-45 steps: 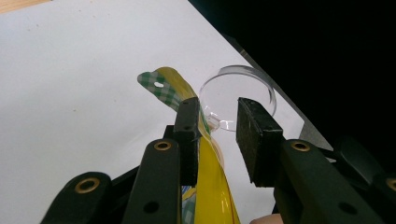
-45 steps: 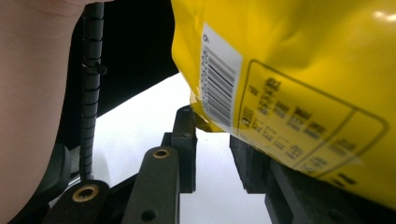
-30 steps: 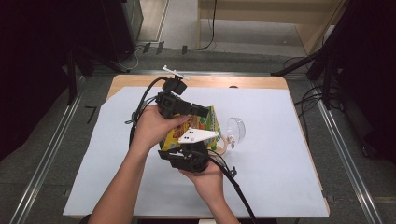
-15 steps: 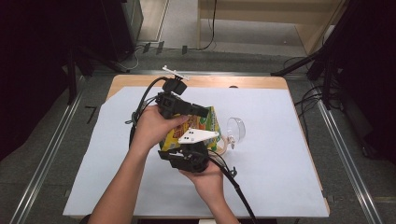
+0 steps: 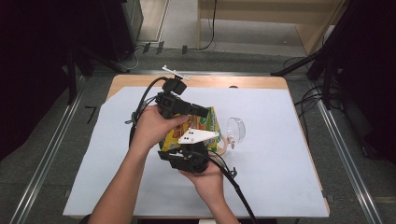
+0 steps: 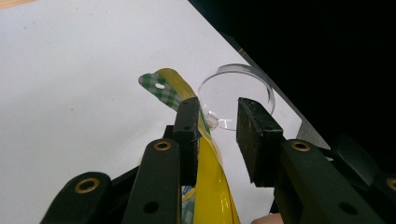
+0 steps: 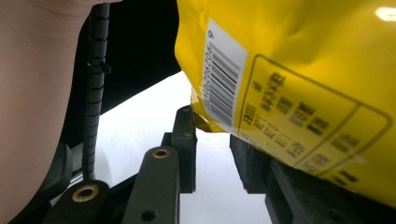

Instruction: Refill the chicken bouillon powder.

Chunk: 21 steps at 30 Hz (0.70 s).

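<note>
A yellow snack bag (image 5: 208,122) with a green checked top stands between my two grippers at the middle of the white sheet. My left gripper (image 5: 200,112) comes at its top from the left. In the left gripper view that gripper (image 6: 217,105) is open, and the bag's thin edge (image 6: 212,186) runs up against the left jaw. My right gripper (image 5: 189,148) is at the bag's near, lower end. In the right gripper view it (image 7: 212,121) is open, with the bag's barcode corner (image 7: 224,88) just above the jaw tips.
A clear glass cup (image 5: 237,129) lies on its side just right of the bag, also seen as a cup (image 6: 233,91) beyond the left jaws. The white sheet (image 5: 280,158) covers a wooden table (image 5: 224,81). Cables trail from both grippers.
</note>
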{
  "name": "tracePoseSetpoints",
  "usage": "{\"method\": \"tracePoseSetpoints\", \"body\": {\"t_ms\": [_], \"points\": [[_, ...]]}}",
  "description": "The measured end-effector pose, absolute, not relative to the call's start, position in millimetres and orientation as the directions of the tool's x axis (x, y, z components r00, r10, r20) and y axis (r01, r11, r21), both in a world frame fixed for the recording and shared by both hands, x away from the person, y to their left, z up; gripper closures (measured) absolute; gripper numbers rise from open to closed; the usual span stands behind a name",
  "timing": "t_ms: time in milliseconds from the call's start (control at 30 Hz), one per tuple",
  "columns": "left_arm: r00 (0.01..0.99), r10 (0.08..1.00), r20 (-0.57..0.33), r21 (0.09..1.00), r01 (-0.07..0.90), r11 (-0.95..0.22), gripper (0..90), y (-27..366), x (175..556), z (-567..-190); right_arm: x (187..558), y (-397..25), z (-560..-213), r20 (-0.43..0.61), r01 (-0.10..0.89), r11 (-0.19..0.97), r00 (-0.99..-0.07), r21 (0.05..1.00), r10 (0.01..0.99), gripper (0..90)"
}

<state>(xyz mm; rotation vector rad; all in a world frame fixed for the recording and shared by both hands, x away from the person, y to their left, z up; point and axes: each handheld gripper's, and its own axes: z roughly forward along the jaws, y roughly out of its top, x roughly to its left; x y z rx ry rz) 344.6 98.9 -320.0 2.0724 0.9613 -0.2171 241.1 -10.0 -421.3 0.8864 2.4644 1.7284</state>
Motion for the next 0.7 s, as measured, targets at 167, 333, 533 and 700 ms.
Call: {"method": "tracePoseSetpoints", "body": {"t_ms": [167, 333, 533, 700], "points": [[0.692, 0.557, -0.459, 0.606, 0.702, -0.373, 70.1, 99.5, 345.3, -320.2, 240.8, -9.9, -421.3, 0.309, 0.442, 0.234, -0.840, 0.866, 0.446, 73.0], [0.693, 0.556, -0.459, 0.607, 0.701, -0.373, 70.1, 99.4, 345.2, -320.2, 240.7, -9.9, -421.2, 0.308, 0.442, 0.234, -0.840, 0.866, 0.447, 73.0], [0.691, 0.556, -0.461, 0.606, 0.703, -0.372, 70.1, 99.3, 345.5, -320.6, 240.5, -9.9, -421.2, 0.308, 0.442, 0.234, -0.840, 0.866, 0.447, 73.0], [0.691, 0.553, -0.466, 0.606, 0.704, -0.370, 70.1, 98.3, 345.6, -321.5, 240.2, -10.8, -421.3, 0.304, 0.439, 0.237, -0.841, 0.867, 0.447, 73.0]]}}
